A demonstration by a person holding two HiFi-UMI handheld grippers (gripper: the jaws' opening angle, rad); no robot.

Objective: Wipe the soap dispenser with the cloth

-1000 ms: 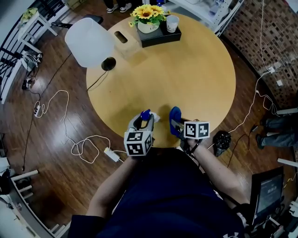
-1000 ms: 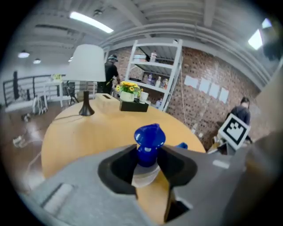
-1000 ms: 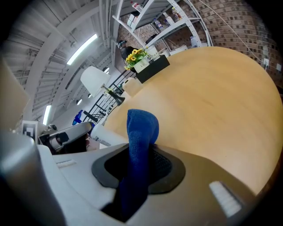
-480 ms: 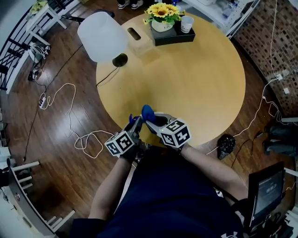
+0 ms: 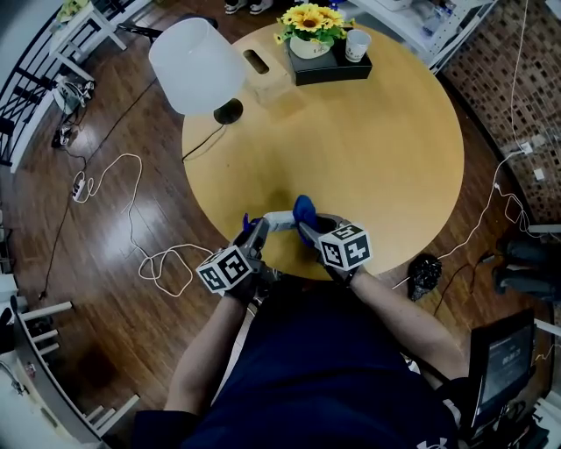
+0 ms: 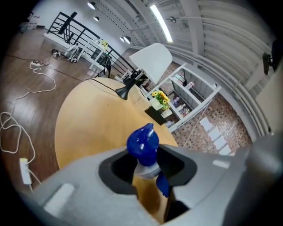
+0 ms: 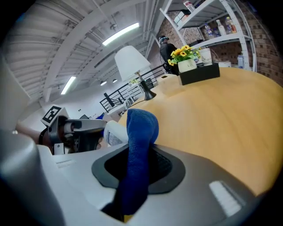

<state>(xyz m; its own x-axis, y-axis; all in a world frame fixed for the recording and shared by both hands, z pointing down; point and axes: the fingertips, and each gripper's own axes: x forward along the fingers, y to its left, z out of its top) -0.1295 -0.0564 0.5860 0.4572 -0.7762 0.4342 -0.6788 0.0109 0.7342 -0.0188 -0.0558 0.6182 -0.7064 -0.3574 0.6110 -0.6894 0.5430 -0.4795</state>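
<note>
**Two hand-held tools hold a soap dispenser and a blue cloth over the near edge of a round bench**

A person stands at a round wooden bench (image 5: 377, 149), a tool in each hand. The left tool (image 6: 148, 170) is clenched on the soap dispenser (image 6: 142, 143), its jaws closed round the neck just under the blue pump head. In the head view the dispenser's pale body lies roughly level above the bench's near edge, between the two tools. The right tool (image 7: 132, 176) is clenched on the cloth (image 7: 140, 130), a blue folded strip that rises out of the jaws. Its rounded top sits against the dispenser's body.

At the far side of the bench, a black tray (image 5: 329, 68) holds a pot of sunflowers (image 5: 307, 22) and a white cup (image 5: 355, 44). Just left of the tray lies a tan box (image 5: 263, 70) with a dark slot in its top. Near it stands a lamp (image 5: 197, 63) with a large white shade. All of these are well apart from the tools, with bare bench top between.

White cables (image 5: 105, 188) trail over the wooden floor (image 5: 96, 289) to the left. A black bag (image 5: 425, 274) lies on the floor to the right. White shelving (image 6: 194, 99) stands beyond the bench.
</note>
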